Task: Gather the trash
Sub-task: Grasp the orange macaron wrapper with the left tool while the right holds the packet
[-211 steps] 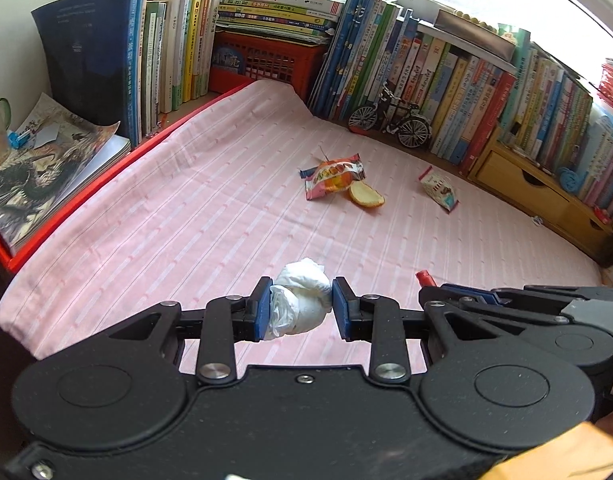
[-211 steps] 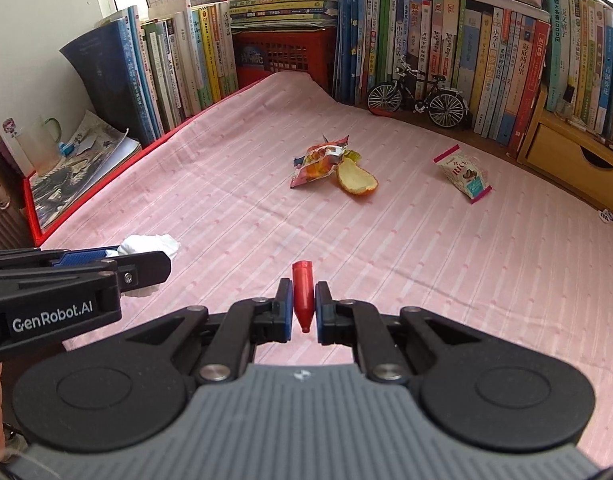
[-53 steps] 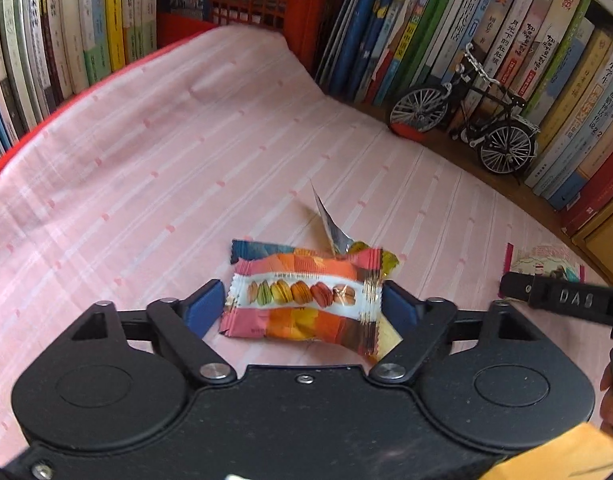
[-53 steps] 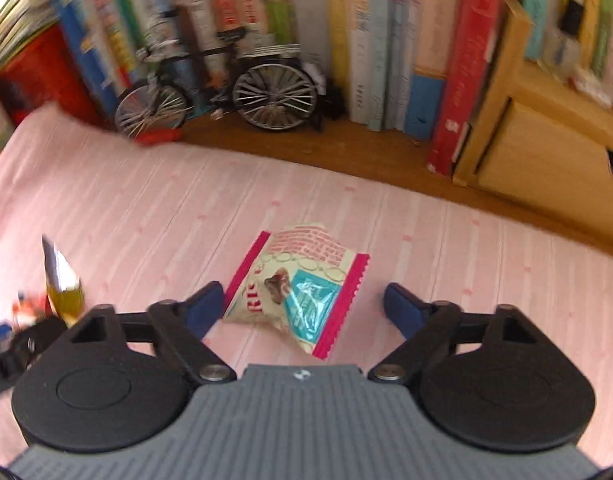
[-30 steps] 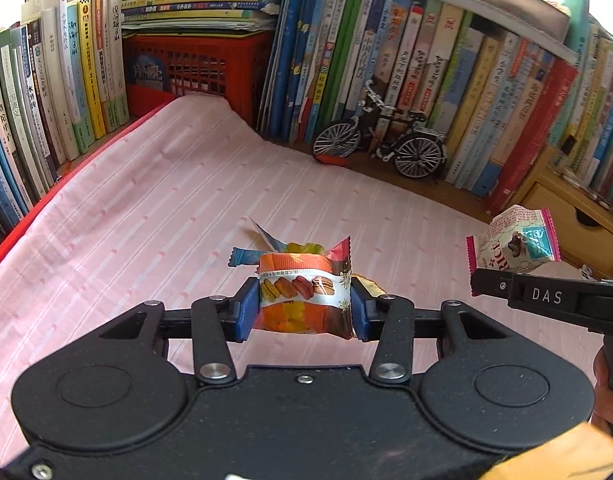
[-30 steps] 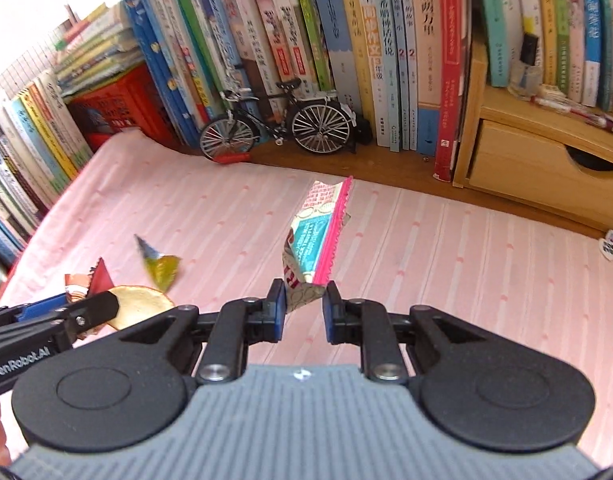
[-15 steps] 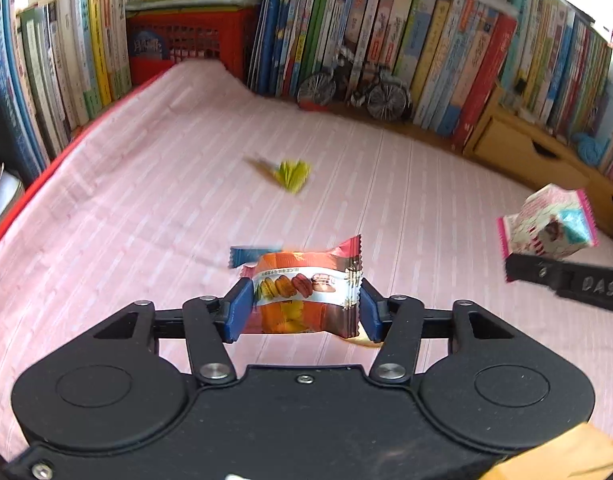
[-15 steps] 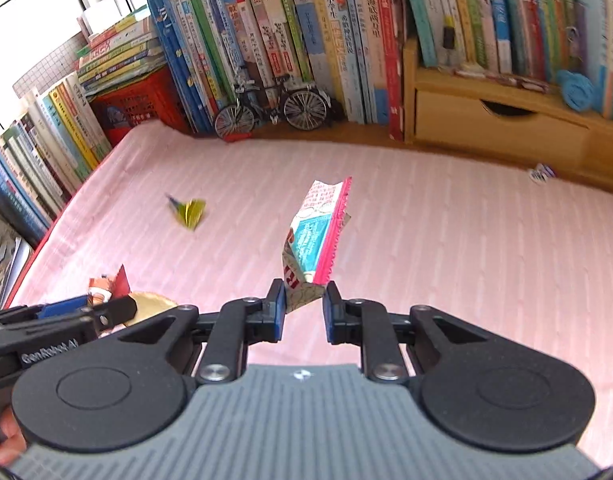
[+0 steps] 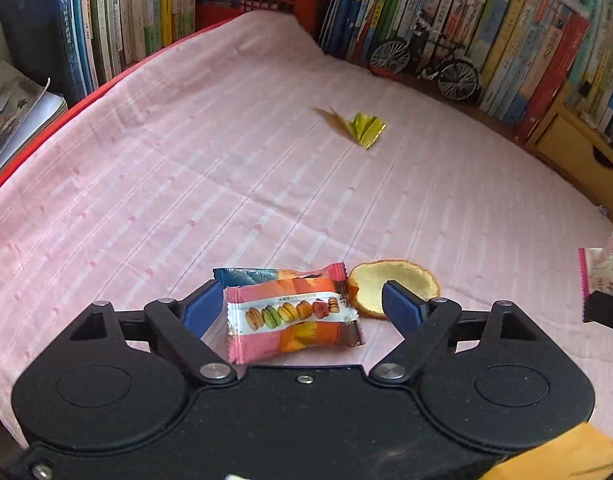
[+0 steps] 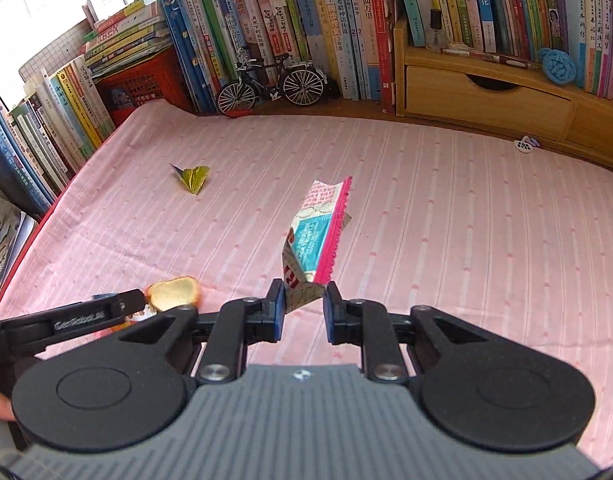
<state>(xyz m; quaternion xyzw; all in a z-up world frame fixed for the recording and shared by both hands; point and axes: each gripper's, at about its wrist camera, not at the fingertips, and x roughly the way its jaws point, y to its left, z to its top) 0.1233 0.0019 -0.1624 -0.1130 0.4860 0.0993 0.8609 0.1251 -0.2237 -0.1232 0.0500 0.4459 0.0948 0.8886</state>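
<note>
Pink wrapper [image 10: 318, 236] pinched in your right gripper [image 10: 304, 304], carried off; left gripper [image 9: 302, 304] jaws opening, dropping snack pack [image 9: 292, 314] beside peel [image 9: 390, 284].

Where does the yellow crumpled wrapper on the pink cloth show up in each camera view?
Left wrist view: yellow wrapper upper middle, right of centre.
Right wrist view: yellow wrapper upper left of centre.
Shared landmark: toy bicycle by the books, beyond the wrapper.
</note>
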